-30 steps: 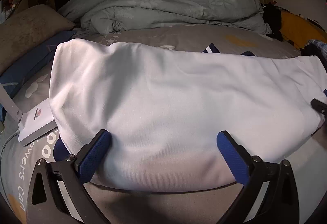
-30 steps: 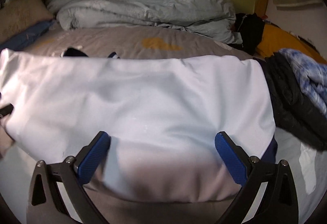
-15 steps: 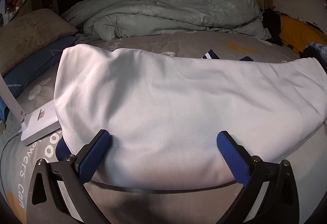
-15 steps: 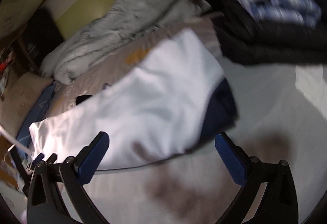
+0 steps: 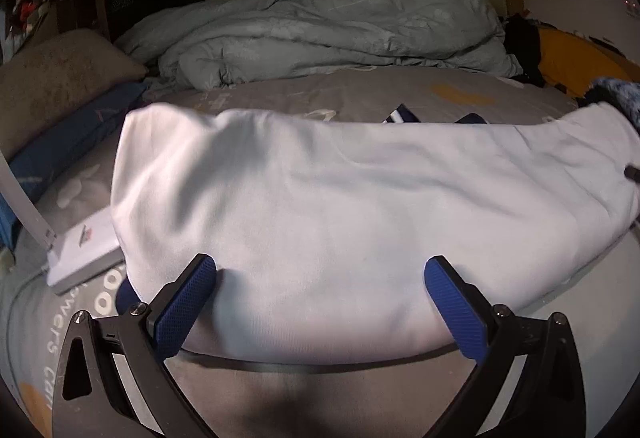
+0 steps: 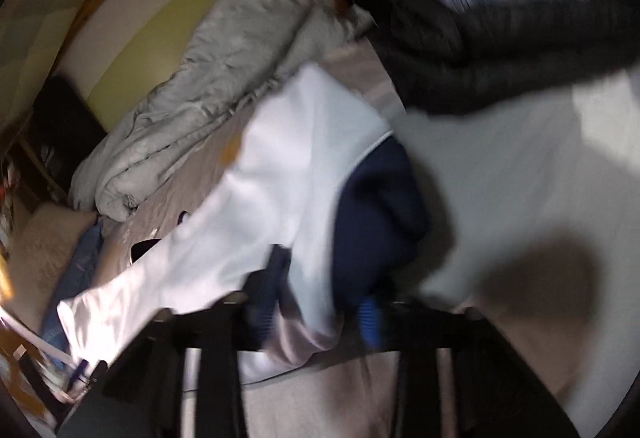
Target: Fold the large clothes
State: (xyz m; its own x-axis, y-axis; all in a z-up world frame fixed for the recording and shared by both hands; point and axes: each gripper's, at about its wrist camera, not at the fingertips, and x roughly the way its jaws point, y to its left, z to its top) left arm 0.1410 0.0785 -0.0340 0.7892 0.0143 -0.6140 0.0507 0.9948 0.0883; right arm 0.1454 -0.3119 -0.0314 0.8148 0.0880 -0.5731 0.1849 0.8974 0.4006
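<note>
A white garment [image 5: 340, 206] with navy parts lies folded across the grey bed sheet [image 5: 380, 94]. My left gripper [image 5: 320, 278] is open, its blue pads over the garment's near edge and holding nothing. In the blurred right wrist view the same white garment [image 6: 280, 174] shows with its navy part [image 6: 376, 218]. My right gripper [image 6: 320, 294] has its fingers closed in on the garment's right end where white meets navy.
A crumpled pale quilt [image 5: 320, 34] lies at the back of the bed. A brown pillow [image 5: 52, 78] and a white flat box [image 5: 84, 250] are at the left. Dark and blue-patterned clothes [image 6: 500, 18] are piled at the right.
My right gripper swung to the garment's right end, tilted, and closed its fingers on the fabric. My left gripper stayed open at the near edge.
</note>
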